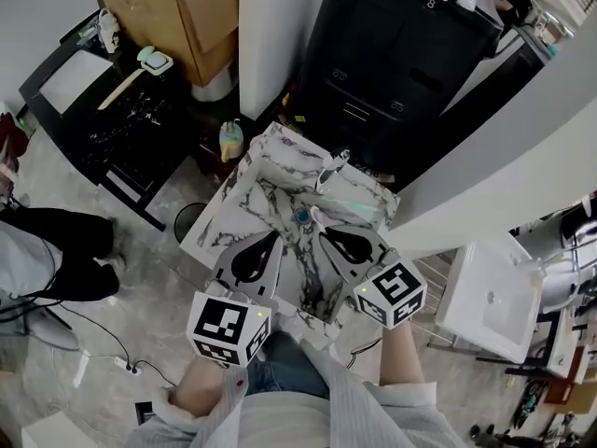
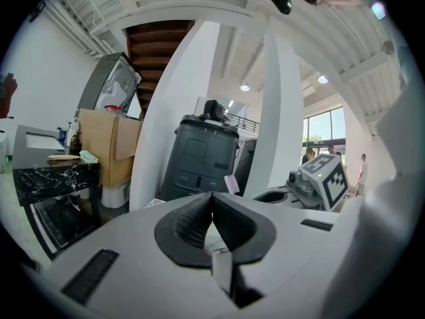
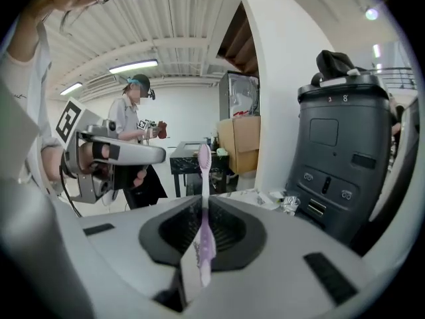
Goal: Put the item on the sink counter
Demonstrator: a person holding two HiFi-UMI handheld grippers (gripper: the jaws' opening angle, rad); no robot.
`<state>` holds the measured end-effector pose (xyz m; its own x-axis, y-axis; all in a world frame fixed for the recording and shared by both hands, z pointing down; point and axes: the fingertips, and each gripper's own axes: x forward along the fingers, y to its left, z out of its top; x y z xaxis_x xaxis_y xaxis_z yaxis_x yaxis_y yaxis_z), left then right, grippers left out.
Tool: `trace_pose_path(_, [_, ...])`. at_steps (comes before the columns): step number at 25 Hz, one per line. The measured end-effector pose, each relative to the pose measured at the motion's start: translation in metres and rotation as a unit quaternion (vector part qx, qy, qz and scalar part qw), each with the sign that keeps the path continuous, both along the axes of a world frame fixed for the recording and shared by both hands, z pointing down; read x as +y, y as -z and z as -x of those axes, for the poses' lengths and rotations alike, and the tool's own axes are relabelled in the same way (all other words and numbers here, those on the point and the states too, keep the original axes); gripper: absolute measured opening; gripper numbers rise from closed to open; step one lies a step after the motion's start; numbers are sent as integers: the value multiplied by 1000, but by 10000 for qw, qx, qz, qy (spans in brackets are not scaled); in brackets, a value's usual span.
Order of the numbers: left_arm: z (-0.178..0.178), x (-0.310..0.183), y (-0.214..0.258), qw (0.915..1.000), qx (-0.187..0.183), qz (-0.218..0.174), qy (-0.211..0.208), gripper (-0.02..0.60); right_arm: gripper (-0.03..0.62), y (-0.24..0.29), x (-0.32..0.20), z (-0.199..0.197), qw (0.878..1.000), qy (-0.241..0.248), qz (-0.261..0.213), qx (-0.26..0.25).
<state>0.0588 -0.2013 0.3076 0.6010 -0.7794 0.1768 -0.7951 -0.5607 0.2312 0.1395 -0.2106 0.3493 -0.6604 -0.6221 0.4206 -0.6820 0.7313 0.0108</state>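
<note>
My right gripper (image 3: 202,201) is shut on a lilac toothbrush (image 3: 204,178), which stands upright between the jaws with its bristle head above the tips. In the head view the right gripper (image 1: 322,220) hovers over the basin of the white marble sink counter (image 1: 244,189), close to the teal drain (image 1: 302,216). Beside it, my left gripper (image 1: 277,238) is shut with nothing in it, also above the counter. In the left gripper view the left gripper (image 2: 212,199) has its pads pressed together, and the toothbrush head (image 2: 231,183) shows just beyond them.
A chrome faucet (image 1: 333,168) stands at the counter's far side, a yellow bottle (image 1: 231,141) at its left corner. Behind are a black cabinet (image 1: 401,54), a white column (image 1: 275,26), a cardboard box (image 1: 182,7) and a black table (image 1: 121,119). Another person (image 3: 133,128) stands farther off.
</note>
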Motion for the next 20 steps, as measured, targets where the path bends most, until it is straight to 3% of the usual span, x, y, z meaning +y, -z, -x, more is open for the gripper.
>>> trace_pose_path(9, [30, 15, 3, 10000, 30, 23, 20, 17, 38, 9, 23, 38, 9985, -99, 21, -537])
trace_pose_path(20, [92, 79, 4, 9994, 55, 57, -347, 17, 38, 28, 89, 94, 9940, -724, -180, -798])
